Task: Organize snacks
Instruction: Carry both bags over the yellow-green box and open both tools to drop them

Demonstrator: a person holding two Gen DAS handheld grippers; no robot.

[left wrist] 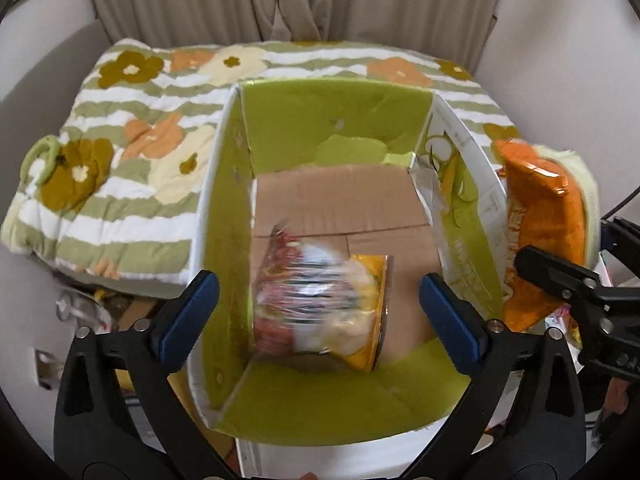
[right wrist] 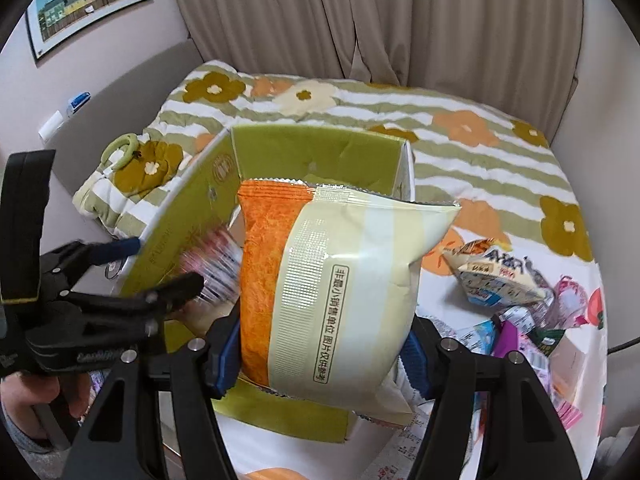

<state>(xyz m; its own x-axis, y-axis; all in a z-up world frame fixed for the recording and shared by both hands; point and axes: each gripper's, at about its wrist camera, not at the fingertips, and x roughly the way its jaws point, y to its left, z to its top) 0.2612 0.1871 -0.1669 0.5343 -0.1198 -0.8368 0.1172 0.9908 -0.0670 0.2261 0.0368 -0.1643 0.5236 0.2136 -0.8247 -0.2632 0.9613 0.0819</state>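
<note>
A green-lined cardboard box [left wrist: 336, 120] stands open on the bed. My left gripper [left wrist: 320, 300] is open above the box. A blurred red, white and yellow snack packet [left wrist: 320, 300] is in the box between its fingers, apart from both pads. My right gripper [right wrist: 324, 356] is shut on an orange and cream snack bag [right wrist: 340, 292], held upright just right of the box [right wrist: 316, 152]. That bag also shows in the left wrist view [left wrist: 544, 216], outside the box's right wall. The left gripper [right wrist: 132, 276] shows at the left of the right wrist view.
A floral striped quilt [left wrist: 120, 160] covers the bed [right wrist: 480, 148]. A pile of several loose snack packets [right wrist: 516, 300] lies on the bed right of the box. Curtains [right wrist: 360, 20] hang behind. A framed picture [right wrist: 88, 0] hangs on the left wall.
</note>
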